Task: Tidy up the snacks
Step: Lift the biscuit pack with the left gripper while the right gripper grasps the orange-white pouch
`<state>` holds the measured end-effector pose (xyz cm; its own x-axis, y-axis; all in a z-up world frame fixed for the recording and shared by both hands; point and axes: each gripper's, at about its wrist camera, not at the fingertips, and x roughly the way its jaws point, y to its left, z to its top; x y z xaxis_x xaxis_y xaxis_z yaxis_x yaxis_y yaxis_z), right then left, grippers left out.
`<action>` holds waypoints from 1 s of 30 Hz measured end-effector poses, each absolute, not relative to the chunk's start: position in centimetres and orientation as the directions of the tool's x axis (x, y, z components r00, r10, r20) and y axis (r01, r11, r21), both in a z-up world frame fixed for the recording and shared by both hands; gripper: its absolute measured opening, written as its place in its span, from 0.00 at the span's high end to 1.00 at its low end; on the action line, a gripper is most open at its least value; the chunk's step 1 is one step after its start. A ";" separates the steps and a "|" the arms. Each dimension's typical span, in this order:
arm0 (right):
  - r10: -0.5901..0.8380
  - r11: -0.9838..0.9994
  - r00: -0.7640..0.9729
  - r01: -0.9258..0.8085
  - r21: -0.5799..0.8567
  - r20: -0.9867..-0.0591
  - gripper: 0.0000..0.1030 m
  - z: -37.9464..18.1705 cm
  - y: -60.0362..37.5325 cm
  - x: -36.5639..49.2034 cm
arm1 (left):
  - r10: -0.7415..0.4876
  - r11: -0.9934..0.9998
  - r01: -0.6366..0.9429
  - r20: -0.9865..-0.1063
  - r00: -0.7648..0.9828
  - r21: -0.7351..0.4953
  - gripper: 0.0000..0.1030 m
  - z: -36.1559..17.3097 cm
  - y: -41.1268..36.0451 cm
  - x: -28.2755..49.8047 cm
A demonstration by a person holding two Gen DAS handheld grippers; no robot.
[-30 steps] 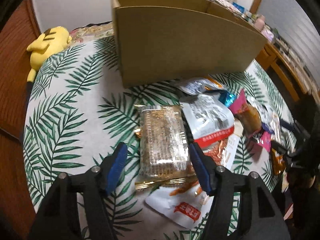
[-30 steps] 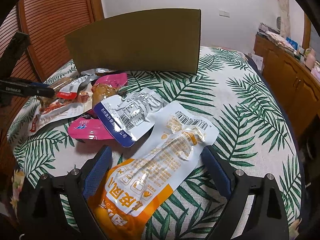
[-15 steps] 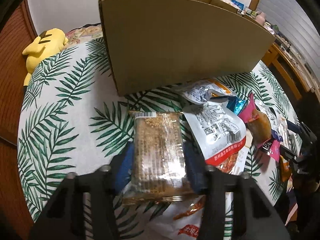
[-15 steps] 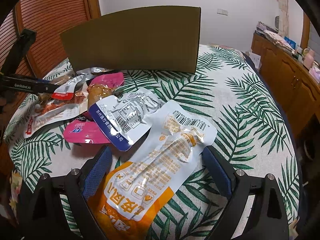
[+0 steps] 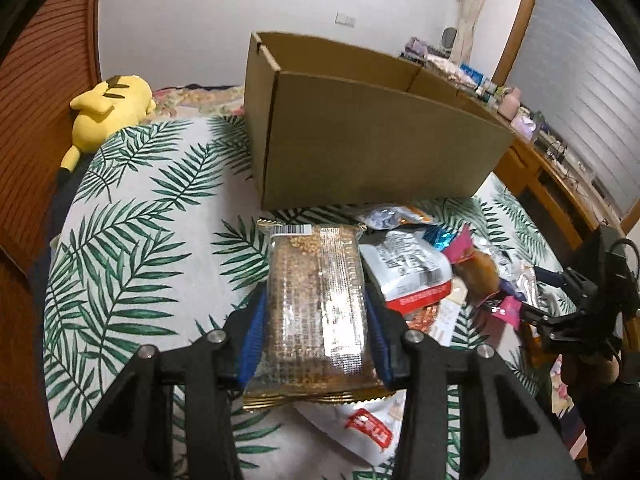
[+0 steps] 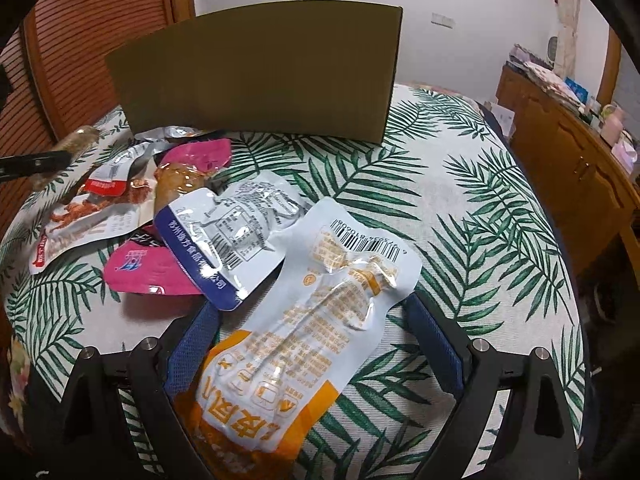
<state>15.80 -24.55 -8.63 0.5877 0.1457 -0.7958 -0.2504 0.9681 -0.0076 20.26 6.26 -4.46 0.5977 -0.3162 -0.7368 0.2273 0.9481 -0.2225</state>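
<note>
- The left gripper is clenched on the clear-wrapped cracker pack; its jaws have just been closing, and now the blue pads press on the two long sides of the pack.
- The pack sits between the fingers and sticks out ahead of them, toward the cardboard box. The grip on the long sides probably keeps the flat pack from bending or slipping.
- The box stands just beyond the pack, with its top open, so it seems the place where snacks should go.
- The pack is long and flat, golden-brown inside a shiny wrapper, with a barcode label at the far end.
- The right gripper is released: its jaws stand wide on both sides of the white-and-orange pouch, and the pads do not press it.
- More snack bags lie in a loose pile ahead and to the left of the right gripper, on the leaf-print cloth.
</note>
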 end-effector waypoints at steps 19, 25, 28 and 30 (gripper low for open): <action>0.173 0.958 0.547 -0.285 0.013 -0.819 0.32 -7.9 -26.4 15.6 | -0.402 0.915 0.296 -0.676 0.618 -0.274 0.58 -4.3 2.4 15.5; 0.217 0.960 0.533 -0.267 0.080 -0.818 0.56 -7.4 -27.6 15.8 | -0.411 0.911 0.316 -0.673 0.615 -0.267 0.58 -4.2 1.5 14.9; 0.224 0.960 0.526 -0.264 0.093 -0.820 0.60 -7.2 -28.0 15.9 | -0.410 0.910 0.320 -0.672 0.616 -0.262 0.58 -4.1 1.3 14.6; 0.224 0.959 0.521 -0.269 0.090 -0.824 0.60 -7.1 -28.0 16.0 | -0.412 0.910 0.322 -0.672 0.616 -0.262 0.58 -4.0 1.2 14.5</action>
